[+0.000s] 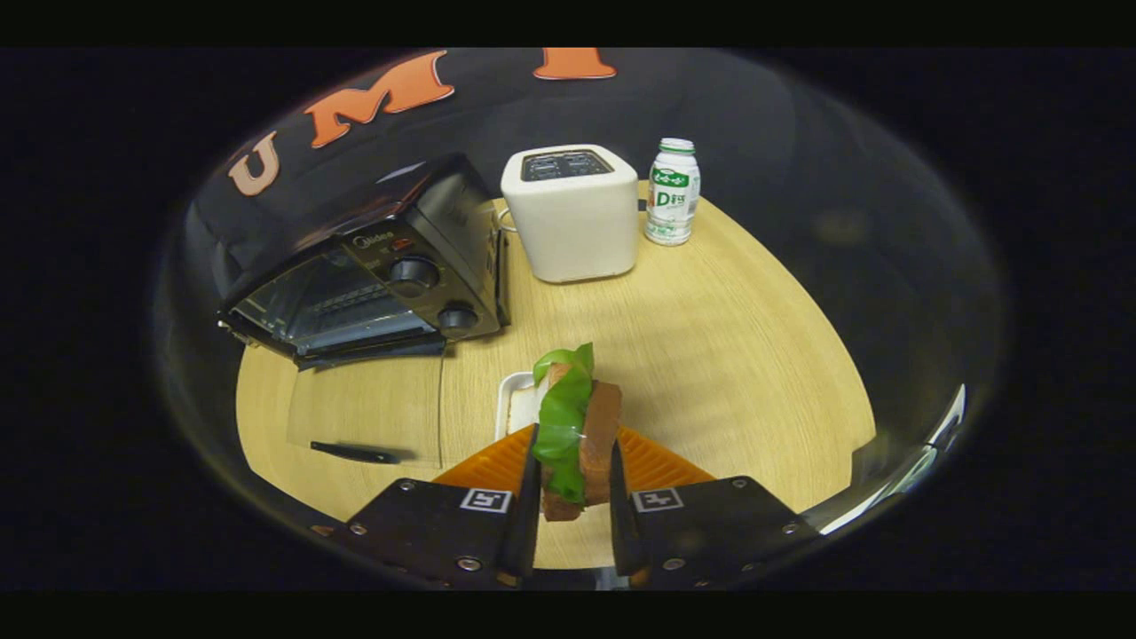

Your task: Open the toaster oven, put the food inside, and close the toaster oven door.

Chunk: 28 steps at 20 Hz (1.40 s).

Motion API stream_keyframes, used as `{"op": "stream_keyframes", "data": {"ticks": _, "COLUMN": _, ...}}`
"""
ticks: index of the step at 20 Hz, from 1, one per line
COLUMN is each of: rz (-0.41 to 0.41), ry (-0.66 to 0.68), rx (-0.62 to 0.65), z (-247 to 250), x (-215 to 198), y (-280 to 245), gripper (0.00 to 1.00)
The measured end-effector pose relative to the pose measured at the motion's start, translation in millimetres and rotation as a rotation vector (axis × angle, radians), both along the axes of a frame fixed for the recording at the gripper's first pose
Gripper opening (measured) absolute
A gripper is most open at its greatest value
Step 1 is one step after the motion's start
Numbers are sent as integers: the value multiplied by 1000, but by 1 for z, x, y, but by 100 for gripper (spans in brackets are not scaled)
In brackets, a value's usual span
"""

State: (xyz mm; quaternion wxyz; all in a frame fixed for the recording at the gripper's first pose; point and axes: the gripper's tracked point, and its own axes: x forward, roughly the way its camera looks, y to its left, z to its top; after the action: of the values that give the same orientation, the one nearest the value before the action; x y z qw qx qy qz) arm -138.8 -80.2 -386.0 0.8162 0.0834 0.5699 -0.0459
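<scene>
In the gripper view, my hand-held gripper (574,497) is clamped on the sandwich (577,435): both fingers press its sides, one on the green lettuce side, the other on the brown bread slice. The sandwich stands on edge between the fingers, lifted above a small white tray (513,404) that sits on the desk (728,373) just ahead of them. Beyond the tray and off to the left sits the black toaster oven (373,266); its glass door (364,417) is swung down flat on the desk, with the handle nearest me. Beside the oven, further back, stands a white toaster (572,213), and next to that a small white bottle (672,191) with a green label.
</scene>
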Motion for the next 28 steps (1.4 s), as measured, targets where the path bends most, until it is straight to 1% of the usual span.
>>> {"op": "stream_keyframes", "data": {"ticks": 1, "rz": -8, "ry": -5, "rx": 2, "z": 3, "x": 0, "y": 1, "gripper": 35}}
{"op": "stream_keyframes", "data": {"ticks": 2, "rz": -14, "ry": -5, "rx": 0, "z": 4, "x": 0, "y": 1, "gripper": 31}}
{"op": "stream_keyframes", "data": {"ticks": 8, "rz": -23, "ry": -65, "rx": 19, "z": 38, "x": 12, "y": 9, "gripper": 30}}
{"op": "stream_keyframes", "data": {"ticks": 12, "rz": -40, "ry": -130, "rx": 80, "z": 68, "x": 27, "y": 25, "gripper": 30}}
{"op": "stream_keyframes", "data": {"ticks": 17, "rz": -53, "ry": -173, "rx": 206, "z": 87, "x": 39, "y": 64, "gripper": 30}}
{"op": "stream_keyframes", "data": {"ticks": 21, "rz": -66, "ry": -178, "rx": 313, "z": 81, "x": 48, "y": 101, "gripper": 30}}
{"op": "stream_keyframes", "data": {"ticks": 24, "rz": -61, "ry": -173, "rx": 400, "z": 80, "x": 52, "y": 133, "gripper": 29}}
{"op": "stream_keyframes", "data": {"ticks": 28, "rz": -70, "ry": -191, "rx": 523, "z": 82, "x": 69, "y": 179, "gripper": 29}}
